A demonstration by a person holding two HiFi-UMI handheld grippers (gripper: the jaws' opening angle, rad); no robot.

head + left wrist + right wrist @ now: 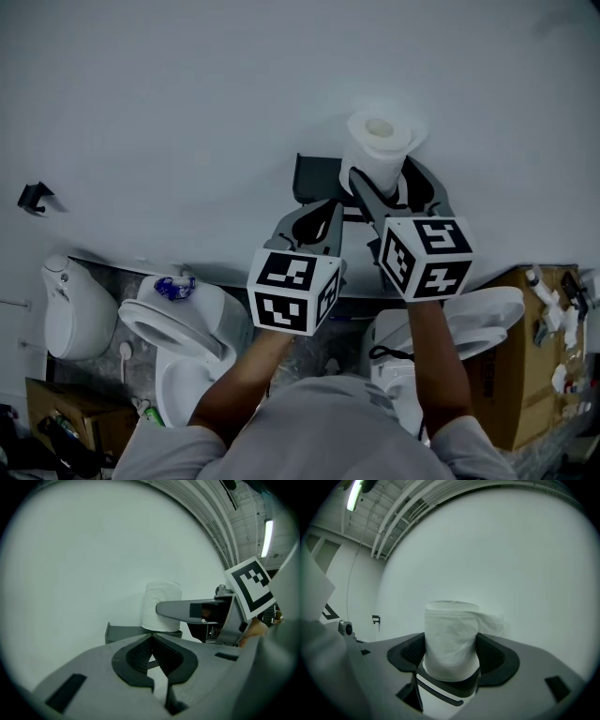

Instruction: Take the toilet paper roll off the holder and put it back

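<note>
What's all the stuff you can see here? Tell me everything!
toilet paper roll: one, white, upright, by the wall
holder: one, dark grey, on the wall beside the roll
bracket: one, black, on the wall, far left
wall: one, white, behind everything
toilets: at least two, white, on the floor, lower left
cardboard boxes: two, brown, lower right and lower left corner
left gripper: one, grey with a black-and-white cube, fingers shut, empty
right gripper: one, same colours, fingers shut on the roll
person's arms: two, bare, at the bottom
</note>
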